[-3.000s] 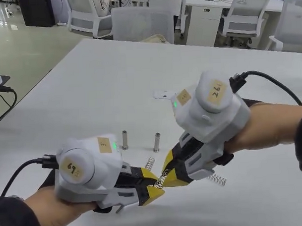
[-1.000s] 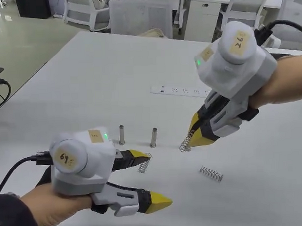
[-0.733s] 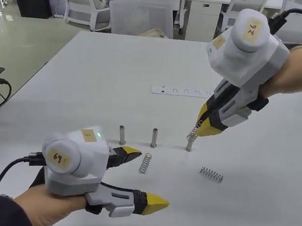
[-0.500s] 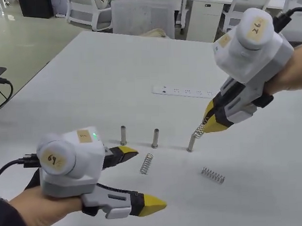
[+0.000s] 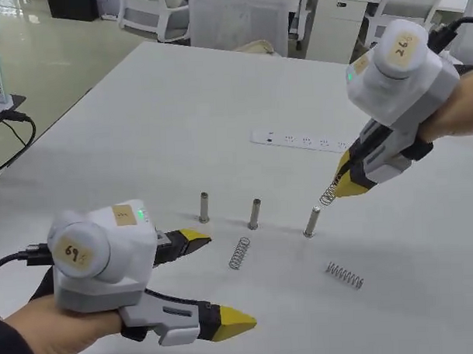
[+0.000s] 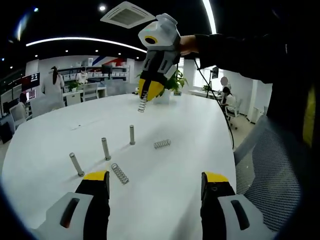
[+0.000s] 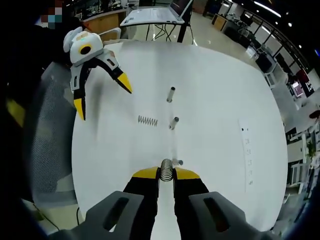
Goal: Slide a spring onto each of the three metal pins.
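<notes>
The spring pinched in the right gripper hangs from the yellow tips and slants down past them. Its free end is close over the top of the nearest pin, not yet on it. The right gripper view looks down along the two jaws, which are clenched on the spring, with that pin just beyond the coil.

The middle pin and the far pin stand in a row with the first one, farther from the right gripper and nearer the left one. All three are upright and bare.

A second spring lies flat on the table, just ahead of the left gripper and beside the middle pin. In the left gripper view it sits just past one jaw tip. The left gripper's jaws are spread wide and hold nothing.

A third spring lies flat under the right gripper, on the person's side of the nearest pin.

A white power strip lies on the table beyond the pins, past the right gripper's tips. Office chairs stand at the table's far edge.
</notes>
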A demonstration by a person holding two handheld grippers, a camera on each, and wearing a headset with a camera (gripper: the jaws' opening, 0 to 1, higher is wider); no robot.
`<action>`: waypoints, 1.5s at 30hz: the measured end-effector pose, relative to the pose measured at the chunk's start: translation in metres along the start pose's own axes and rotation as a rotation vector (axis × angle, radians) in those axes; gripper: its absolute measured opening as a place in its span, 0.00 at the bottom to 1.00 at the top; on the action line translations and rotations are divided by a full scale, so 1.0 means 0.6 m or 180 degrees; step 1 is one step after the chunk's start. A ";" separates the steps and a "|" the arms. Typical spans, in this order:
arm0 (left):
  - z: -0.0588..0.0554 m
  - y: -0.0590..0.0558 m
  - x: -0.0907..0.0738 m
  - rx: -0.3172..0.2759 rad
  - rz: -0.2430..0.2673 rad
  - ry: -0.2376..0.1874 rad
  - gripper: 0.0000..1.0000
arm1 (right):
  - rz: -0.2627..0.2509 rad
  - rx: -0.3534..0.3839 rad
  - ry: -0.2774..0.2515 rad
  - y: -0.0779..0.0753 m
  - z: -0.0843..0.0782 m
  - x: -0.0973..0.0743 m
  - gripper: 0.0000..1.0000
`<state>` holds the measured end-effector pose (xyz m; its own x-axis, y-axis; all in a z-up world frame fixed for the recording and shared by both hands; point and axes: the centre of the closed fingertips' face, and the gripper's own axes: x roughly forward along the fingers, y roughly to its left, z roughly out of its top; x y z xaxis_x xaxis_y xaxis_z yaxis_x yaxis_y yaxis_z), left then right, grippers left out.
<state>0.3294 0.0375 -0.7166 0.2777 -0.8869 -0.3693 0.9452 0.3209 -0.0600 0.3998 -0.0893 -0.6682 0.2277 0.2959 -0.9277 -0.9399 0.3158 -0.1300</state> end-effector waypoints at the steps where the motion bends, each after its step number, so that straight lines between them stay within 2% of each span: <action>1: 0.000 0.001 -0.001 -0.0003 0.0006 -0.0004 0.71 | -0.0003 -0.0009 0.0022 -0.002 -0.002 0.003 0.08; 15: -0.002 0.014 -0.008 -0.0044 0.0074 -0.0047 0.72 | 0.0069 0.0115 0.0141 -0.034 -0.015 0.043 0.08; 30: -0.017 0.027 -0.023 -0.0073 0.0177 -0.0004 0.70 | 0.0142 0.0150 0.0205 -0.044 -0.017 0.065 0.08; 45: -0.015 0.028 -0.024 -0.0104 0.0187 -0.0021 0.69 | 0.0181 0.0192 0.0253 -0.051 -0.026 0.077 0.08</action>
<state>0.3397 0.0589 -0.7208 0.3338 -0.8683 -0.3670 0.9211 0.3831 -0.0687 0.4352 -0.0993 -0.7123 0.1514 0.2433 -0.9581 -0.9331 0.3550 -0.0573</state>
